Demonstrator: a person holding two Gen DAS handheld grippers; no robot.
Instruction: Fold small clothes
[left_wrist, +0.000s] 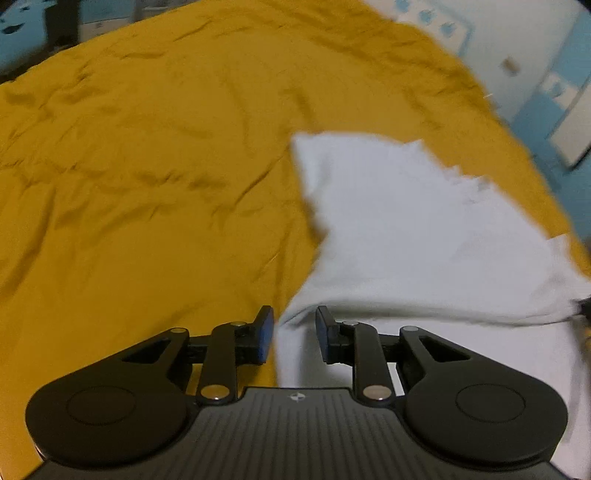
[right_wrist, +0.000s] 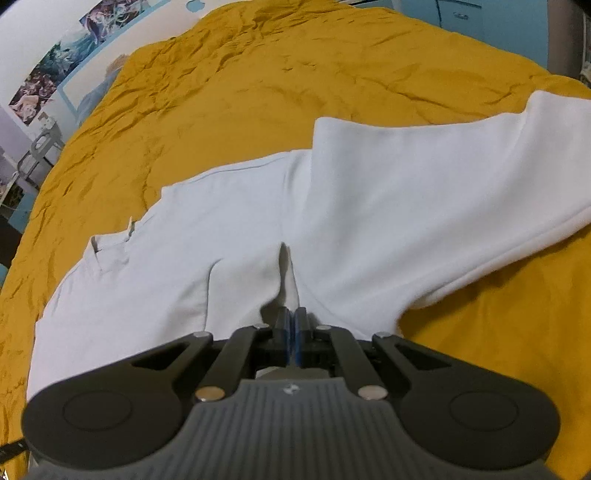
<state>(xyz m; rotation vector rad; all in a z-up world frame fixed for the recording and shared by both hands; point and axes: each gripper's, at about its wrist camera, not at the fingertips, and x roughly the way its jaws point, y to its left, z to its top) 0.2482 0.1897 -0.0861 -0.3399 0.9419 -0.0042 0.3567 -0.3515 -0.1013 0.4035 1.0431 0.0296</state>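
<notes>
A white T-shirt (right_wrist: 332, 206) lies on a mustard-yellow bedspread (right_wrist: 258, 92). In the right wrist view my right gripper (right_wrist: 291, 321) is shut on a pinched fold of the shirt's cloth, which puckers up just ahead of the pads. One sleeve (right_wrist: 535, 155) spreads to the right. In the left wrist view the shirt (left_wrist: 406, 229) is blurred and lifted at its near edge. My left gripper (left_wrist: 294, 325) is open, its blue pads either side of the shirt's edge with a gap between them, gripping nothing.
The bedspread (left_wrist: 147, 166) is wrinkled and fills most of both views. A wall with posters (right_wrist: 55, 62) and blue-white furniture (left_wrist: 554, 92) border the bed.
</notes>
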